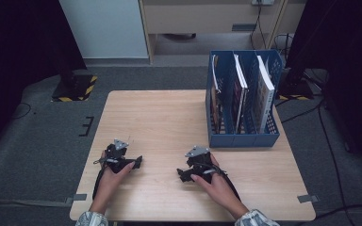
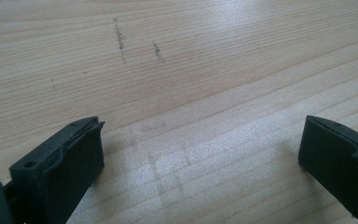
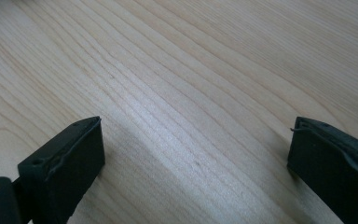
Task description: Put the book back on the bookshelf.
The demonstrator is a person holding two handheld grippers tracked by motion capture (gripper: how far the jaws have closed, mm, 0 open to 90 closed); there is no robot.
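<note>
The left hand-held gripper (image 1: 133, 162) and right hand-held gripper (image 1: 183, 173) both rest released and empty on the pale wooden surface (image 1: 160, 122). The blue plastic file rack (image 1: 243, 139), well apart at the far right, already holds its books (image 1: 264, 94); judging so, nothing is in hand.

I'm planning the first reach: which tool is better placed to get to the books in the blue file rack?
Right, probably. The right tool rests open on the table nearer the blue file rack and its books; the left tool, also open, lies farther off.
</note>
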